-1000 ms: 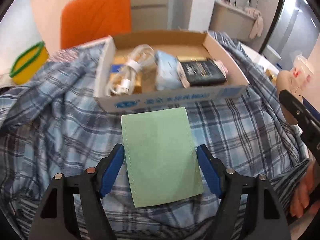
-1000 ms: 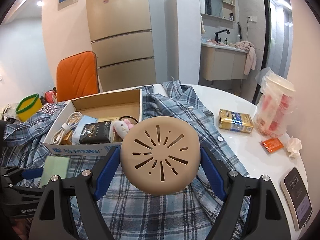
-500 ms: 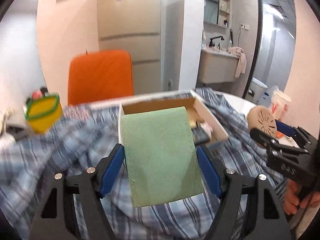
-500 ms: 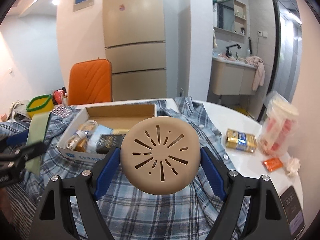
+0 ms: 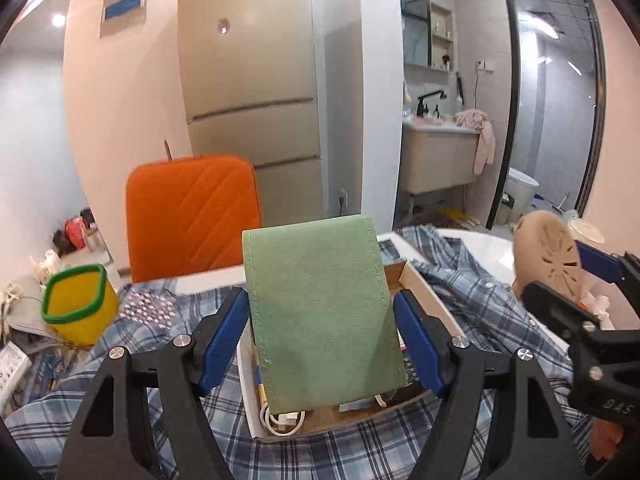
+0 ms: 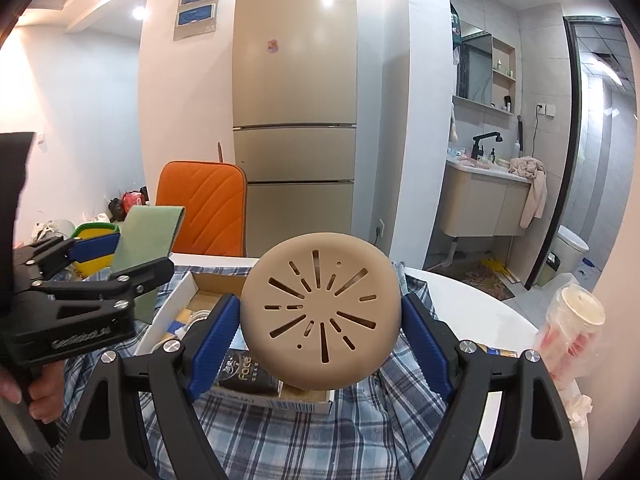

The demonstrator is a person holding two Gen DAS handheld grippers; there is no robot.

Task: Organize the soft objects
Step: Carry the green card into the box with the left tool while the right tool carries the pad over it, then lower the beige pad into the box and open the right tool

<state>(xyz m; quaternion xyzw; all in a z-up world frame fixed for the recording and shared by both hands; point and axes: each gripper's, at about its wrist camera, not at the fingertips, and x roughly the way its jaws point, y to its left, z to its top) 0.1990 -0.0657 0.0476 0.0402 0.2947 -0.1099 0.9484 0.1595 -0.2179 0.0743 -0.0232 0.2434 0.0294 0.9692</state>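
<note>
My left gripper [image 5: 320, 320] is shut on a green cloth pad [image 5: 320, 312] and holds it up in the air over the open cardboard box [image 5: 424, 284]. My right gripper [image 6: 320, 316] is shut on a round tan slotted silicone disc [image 6: 320, 312], also lifted above the box [image 6: 176, 304]. In the left wrist view the disc [image 5: 548, 256] and right gripper show at the right. In the right wrist view the green pad [image 6: 148, 236] and left gripper [image 6: 120, 256] show at the left. The box holds a white cable [image 5: 280, 420] and a black packet [image 6: 244, 372].
A blue plaid shirt [image 6: 304, 436] covers the round white table [image 6: 476, 300]. A yellow basket with a green rim [image 5: 76, 304] sits at the left. An orange chair [image 5: 192, 216] stands behind the table. A bagged cup [image 6: 576, 328] stands at the right.
Both grippers have risen and tilted up from the table with their objects still held. The views now look across the room instead of down at the box.
</note>
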